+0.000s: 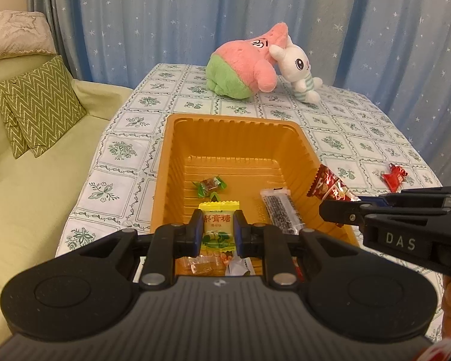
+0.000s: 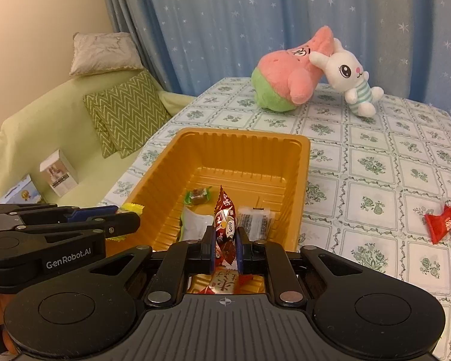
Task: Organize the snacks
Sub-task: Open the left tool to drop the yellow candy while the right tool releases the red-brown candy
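Observation:
An orange plastic tray stands on the flowered tablecloth; the same tray shows in the right wrist view. My left gripper is shut on a yellow candy packet, held over the tray's near end. My right gripper is shut on a dark red snack packet, also over the tray's near end. In the left view the right gripper enters from the right with its red packet. Inside the tray lie a green-wrapped candy and a black seaweed bar. A red wrapped candy lies on the cloth to the right.
Two plush toys, one pink and green and a white rabbit, lie at the table's far end. A green sofa with zigzag cushions runs along the left, with small boxes on it. Blue curtains hang behind.

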A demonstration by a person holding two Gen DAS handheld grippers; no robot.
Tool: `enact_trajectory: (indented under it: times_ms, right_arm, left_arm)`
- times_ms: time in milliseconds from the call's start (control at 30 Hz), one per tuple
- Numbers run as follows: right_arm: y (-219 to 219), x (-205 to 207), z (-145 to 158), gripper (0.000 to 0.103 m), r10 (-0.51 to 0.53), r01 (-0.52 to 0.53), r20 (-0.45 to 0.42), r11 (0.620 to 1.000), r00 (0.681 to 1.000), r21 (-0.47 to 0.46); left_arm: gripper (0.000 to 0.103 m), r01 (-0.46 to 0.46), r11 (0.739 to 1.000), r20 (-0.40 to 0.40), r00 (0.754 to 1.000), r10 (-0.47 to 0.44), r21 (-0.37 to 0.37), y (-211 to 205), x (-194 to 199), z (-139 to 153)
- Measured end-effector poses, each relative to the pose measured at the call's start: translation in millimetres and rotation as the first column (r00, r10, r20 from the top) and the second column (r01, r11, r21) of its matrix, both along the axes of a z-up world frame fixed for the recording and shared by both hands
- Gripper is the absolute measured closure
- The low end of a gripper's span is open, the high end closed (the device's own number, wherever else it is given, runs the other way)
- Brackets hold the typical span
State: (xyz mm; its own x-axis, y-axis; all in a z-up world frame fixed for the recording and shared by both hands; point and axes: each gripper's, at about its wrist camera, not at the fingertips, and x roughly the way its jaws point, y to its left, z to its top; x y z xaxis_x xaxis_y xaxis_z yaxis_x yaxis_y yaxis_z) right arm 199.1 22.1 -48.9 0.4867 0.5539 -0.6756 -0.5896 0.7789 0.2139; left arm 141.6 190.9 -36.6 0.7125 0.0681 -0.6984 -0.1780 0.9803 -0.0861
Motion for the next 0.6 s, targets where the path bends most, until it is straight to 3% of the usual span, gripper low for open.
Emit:
enact_trajectory:
  times_ms: [67, 167, 600]
  right_arm:
    - [0, 2, -1, 0.09, -0.004, 0.004, -0.004, 1.0, 1.0, 0.001]
    - [-2, 2, -2, 0.09, -0.007, 0.007, -0.009, 1.0, 1.0, 0.002]
    - [-1, 1, -3, 0.09, -0.009, 0.009, -0.024, 1.0, 1.0, 0.015]
  left_arm:
    - [0.084, 0.002, 1.0, -0.014, 1.0, -0.002, -0.001, 1, 3, -3]
    - [0.068, -0.008, 1.0, -0.028, 1.0, 0.008, 0.005, 3, 3, -7]
    - [0.068, -0.024, 1.0, -0.023, 0.999, 0.025, 0.018, 8, -17, -4]
